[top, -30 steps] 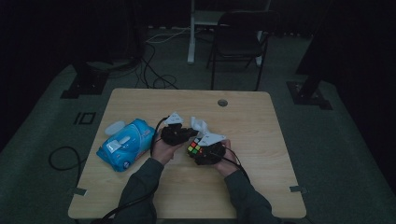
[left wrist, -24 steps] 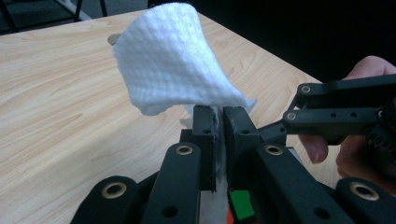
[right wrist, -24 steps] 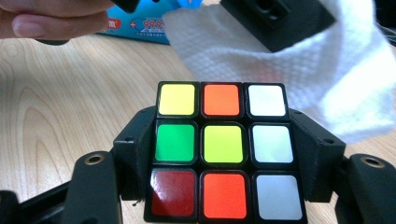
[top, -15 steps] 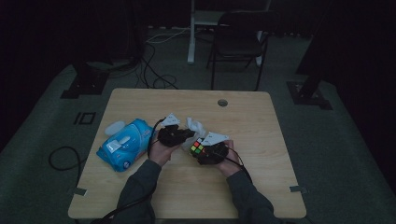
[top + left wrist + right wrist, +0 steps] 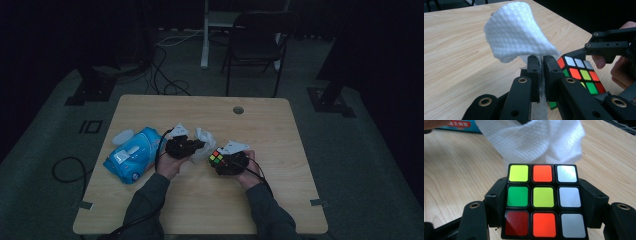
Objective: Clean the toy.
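Near the middle of the table [image 5: 150, 107], a little toward its near edge, the two grippers meet over the work. The left gripper [image 5: 541, 65] has its jaws pinched together on a white wipe [image 5: 516, 37], whose loose part billows up above the jaw tips, while a strip of it runs down between the jaws. The right gripper [image 5: 544, 202] is clamped on a cube [image 5: 543, 202], one jaw pressed against each side, with the face of yellow, orange, white, green and red stickers turned toward its camera. In the high view the cube [image 5: 216, 158] sits at the left end of the right gripper [image 5: 222, 161], just beside the wipe [image 5: 204, 142] held by the left gripper [image 5: 197, 146]; in the right gripper view the wipe [image 5: 534, 140] hangs at the cube's far edge, touching or nearly touching it. A blue pack [image 5: 132, 156] lies near the table's left edge, well apart from the cube, with a small white lid [image 5: 122, 136] just beyond it. Compared with a second ago, both hands sit in much the same spot, both grips are unchanged, and the wipe lies a shade closer over the cube; the pack has not moved.
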Demonstrator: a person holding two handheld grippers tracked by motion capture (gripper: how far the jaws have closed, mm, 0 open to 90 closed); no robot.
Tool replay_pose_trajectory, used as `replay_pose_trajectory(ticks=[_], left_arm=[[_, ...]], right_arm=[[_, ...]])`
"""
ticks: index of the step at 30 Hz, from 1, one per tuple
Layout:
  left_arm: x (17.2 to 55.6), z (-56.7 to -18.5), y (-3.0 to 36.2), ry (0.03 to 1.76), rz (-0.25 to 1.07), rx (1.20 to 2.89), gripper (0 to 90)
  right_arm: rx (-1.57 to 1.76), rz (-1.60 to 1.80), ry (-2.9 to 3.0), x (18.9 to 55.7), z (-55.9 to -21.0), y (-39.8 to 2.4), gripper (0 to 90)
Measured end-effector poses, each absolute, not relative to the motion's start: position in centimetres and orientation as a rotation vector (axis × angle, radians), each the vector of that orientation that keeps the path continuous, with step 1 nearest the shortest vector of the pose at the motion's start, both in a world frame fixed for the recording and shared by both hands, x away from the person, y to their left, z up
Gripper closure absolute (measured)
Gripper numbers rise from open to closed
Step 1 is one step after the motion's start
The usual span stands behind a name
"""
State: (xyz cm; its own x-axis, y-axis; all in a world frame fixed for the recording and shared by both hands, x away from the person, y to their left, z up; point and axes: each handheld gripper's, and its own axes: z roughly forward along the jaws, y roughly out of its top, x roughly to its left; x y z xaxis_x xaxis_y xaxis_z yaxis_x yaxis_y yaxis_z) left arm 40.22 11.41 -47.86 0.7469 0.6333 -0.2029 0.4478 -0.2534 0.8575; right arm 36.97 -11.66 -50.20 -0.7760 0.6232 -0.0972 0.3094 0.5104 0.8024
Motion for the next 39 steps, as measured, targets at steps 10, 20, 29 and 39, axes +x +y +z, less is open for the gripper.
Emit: replay_pose_trajectory(ticks=[10,20,29,39], left_arm=[[40.0,-48.4,12.0,0.852,0.23,1.895,85.2],[39.8,-49.0,12.7,0.877,0.244,1.9,85.1],[39.5,-49.7,13.7,0.924,0.282,1.898,84.9],[39.1,-50.4,14.3,0.96,0.32,1.917,83.8]], right_arm=[[0.85,1.128,2.359,37.4,-50.6,-12.7,33.9],[0.895,1.105,2.352,37.6,-51.1,-13.5,33.9],[0.94,1.076,2.349,37.8,-51.3,-14.3,33.9],[0.959,1.059,2.356,38.0,-51.6,-14.4,33.9]])
